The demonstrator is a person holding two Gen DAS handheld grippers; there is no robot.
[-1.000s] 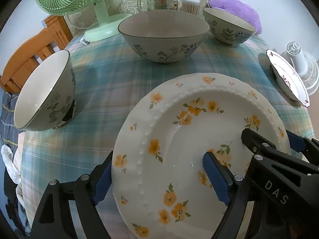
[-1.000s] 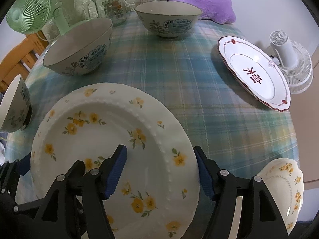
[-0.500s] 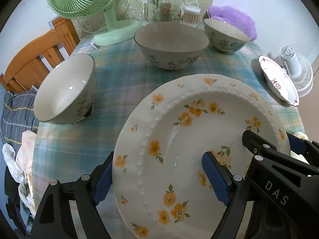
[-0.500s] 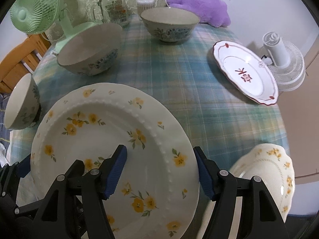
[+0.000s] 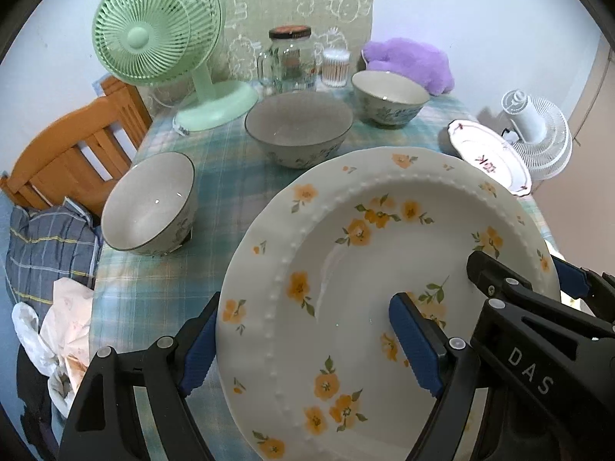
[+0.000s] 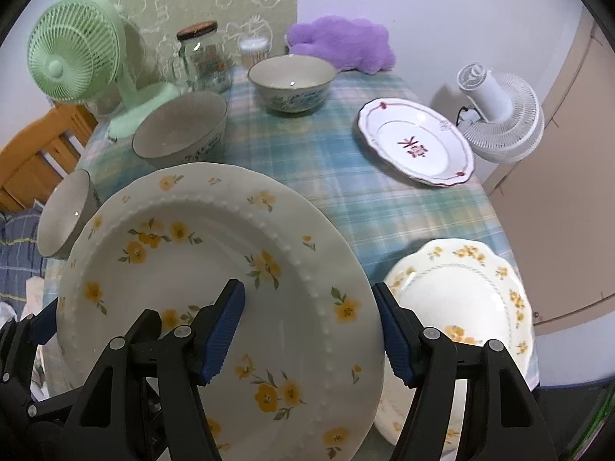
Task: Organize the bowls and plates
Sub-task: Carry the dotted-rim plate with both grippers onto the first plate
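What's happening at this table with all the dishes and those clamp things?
A person is holding a big yellow-flowered plate between two hand-held grippers, the left gripper on one rim and the right gripper on the other. It looks lifted clear of the checked tablecloth. Three bowls and two other plates sit on the table.

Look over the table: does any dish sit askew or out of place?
Yes. The small bowl near the table's left edge lies tipped on its side, opening facing sideways, while the other two bowls stand upright. The red-trimmed plate seems to overhang the right edge.
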